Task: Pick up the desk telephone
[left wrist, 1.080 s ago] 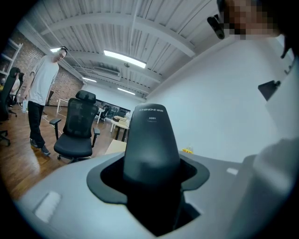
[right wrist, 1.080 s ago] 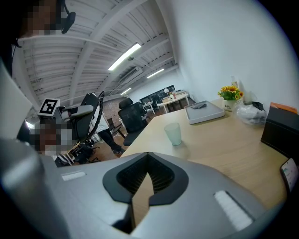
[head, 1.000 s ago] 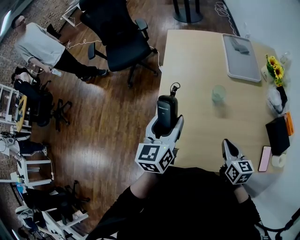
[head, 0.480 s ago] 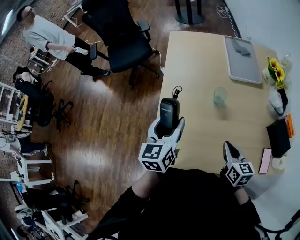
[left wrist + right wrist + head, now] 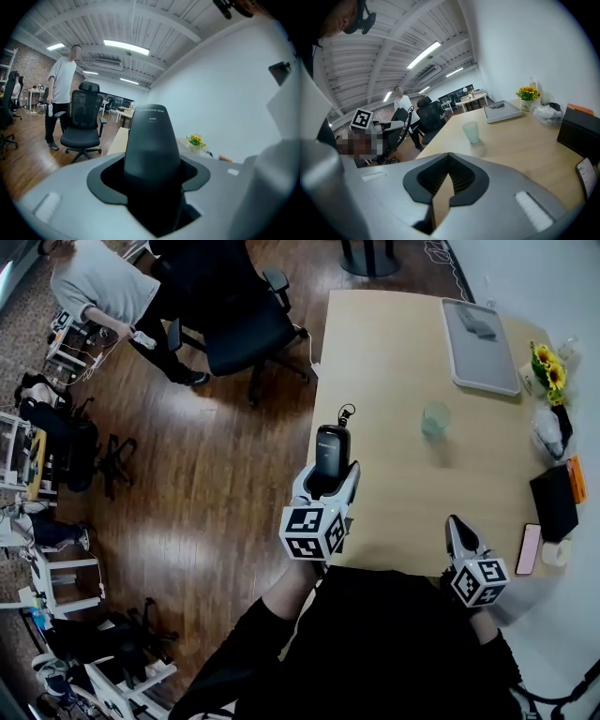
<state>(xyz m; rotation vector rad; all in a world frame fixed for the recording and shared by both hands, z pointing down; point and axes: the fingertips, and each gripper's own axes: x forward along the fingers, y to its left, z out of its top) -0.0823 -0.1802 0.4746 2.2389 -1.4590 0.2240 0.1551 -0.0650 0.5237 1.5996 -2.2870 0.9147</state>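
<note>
Gripping one black desk telephone (image 5: 151, 140), my left claw (image 5: 329, 476) has its two jaws part-way apart and clamped on the handset's lower body, one jaw on each side. The handset is a smooth, dark, tapering shape with a rounded top, small pale print near that top, and a short dark cord looping from its far end. It stands up out of the jaws over the left edge of the counter (image 5: 394, 493); whether it touches the surface I cannot tell. My right claw (image 5: 457, 527), the second of the two, has its jaws together at the tips with nothing between them, near the counter's front edge and well apart from the telephone. On the counter beyond: one translucent cup (image 5: 435, 418), one grey tray (image 5: 478, 357), one bunch of sunflowers (image 5: 547, 371), one black box (image 5: 553, 502). On the wooden floor at left: one black office chair (image 5: 239, 329) and one person (image 5: 94, 287) beside it.
</note>
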